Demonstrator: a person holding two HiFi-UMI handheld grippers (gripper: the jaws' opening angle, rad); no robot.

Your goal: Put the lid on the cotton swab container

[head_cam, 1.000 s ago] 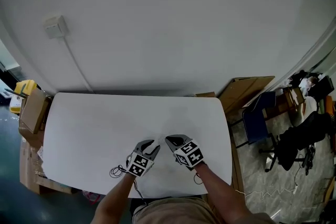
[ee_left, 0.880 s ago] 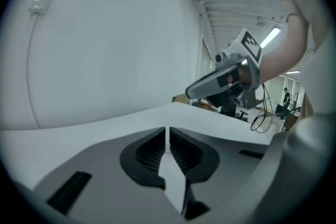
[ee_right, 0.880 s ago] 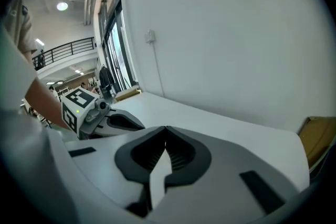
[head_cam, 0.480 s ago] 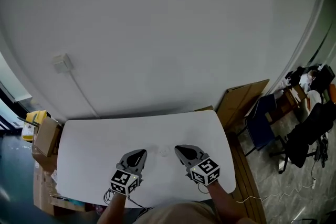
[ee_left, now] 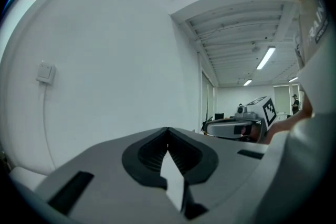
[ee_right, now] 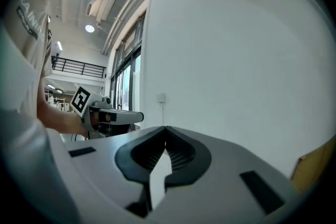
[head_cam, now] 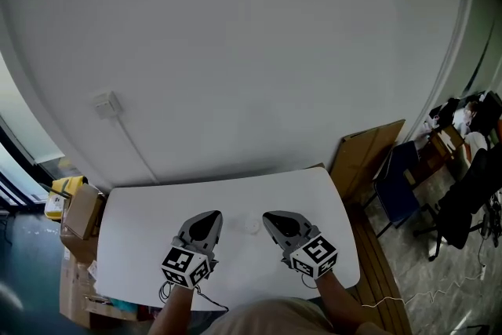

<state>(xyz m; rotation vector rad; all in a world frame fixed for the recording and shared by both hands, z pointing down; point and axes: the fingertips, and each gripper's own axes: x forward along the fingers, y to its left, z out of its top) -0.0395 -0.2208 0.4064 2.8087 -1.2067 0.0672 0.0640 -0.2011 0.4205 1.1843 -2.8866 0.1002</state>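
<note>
In the head view both grippers hover over the white table (head_cam: 133,235), side by side and pointing at the wall. My left gripper (head_cam: 209,215) is shut with nothing between its jaws, and the left gripper view shows its tips (ee_left: 168,129) meeting against bare wall. My right gripper (head_cam: 271,216) is also shut and empty, its tips (ee_right: 166,128) closed in its own view. A small pale object (head_cam: 249,225), probably the cotton swab container, lies on the table between them. It is too faint to make out a lid.
Cardboard boxes (head_cam: 81,213) stand off the table's left end. A wooden board (head_cam: 365,148) and a dark chair (head_cam: 398,178) are at the right. A wall socket (head_cam: 104,103) with its cord is on the wall. A thin black cable (head_cam: 168,293) lies at the near edge.
Both grippers have risen off the table and now point level at the wall. The left jaws, apart a second ago, are closed. The head view has tilted up.
</note>
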